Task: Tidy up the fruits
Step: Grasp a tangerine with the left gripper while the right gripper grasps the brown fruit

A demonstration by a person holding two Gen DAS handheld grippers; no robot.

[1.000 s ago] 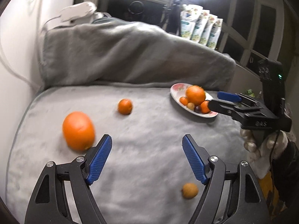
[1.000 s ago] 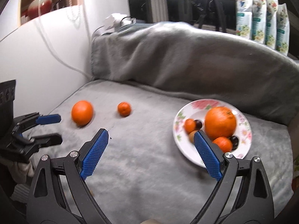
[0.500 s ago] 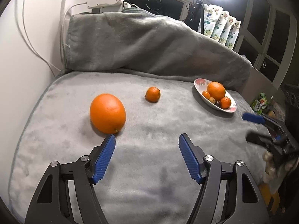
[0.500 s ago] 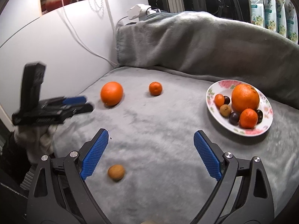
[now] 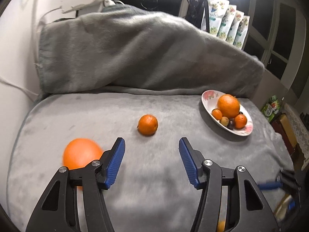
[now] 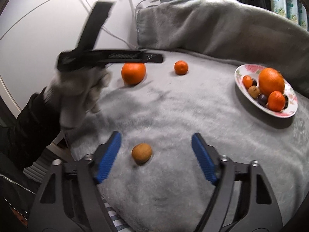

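A large orange [image 5: 82, 155] lies on the grey blanket just left of my open, empty left gripper [image 5: 151, 150]. A small mandarin [image 5: 147, 124] lies ahead of that gripper's gap. A floral plate [image 5: 209, 96] at the right holds an orange, mandarins and several small fruits. In the right wrist view a brown kiwi [image 6: 141, 153] lies between the fingers of my open, empty right gripper [image 6: 156, 147], nearer the left finger. The large orange [image 6: 133, 73], the mandarin [image 6: 181, 67] and the plate [image 6: 240, 71] lie beyond it. The left gripper [image 6: 154, 58] hovers blurred by the large orange.
The grey blanket [image 5: 135, 58] rises over a backrest behind the fruit. A white wall [image 6: 38, 29] with cables stands on the left. Pouches [image 5: 227, 25] line the window sill. The blanket's near edge [image 6: 81, 147] drops off beside the kiwi.
My left gripper moved forward and right, so the large orange now sits at its left finger. My right gripper swung down toward the kiwi, now between its fingers.
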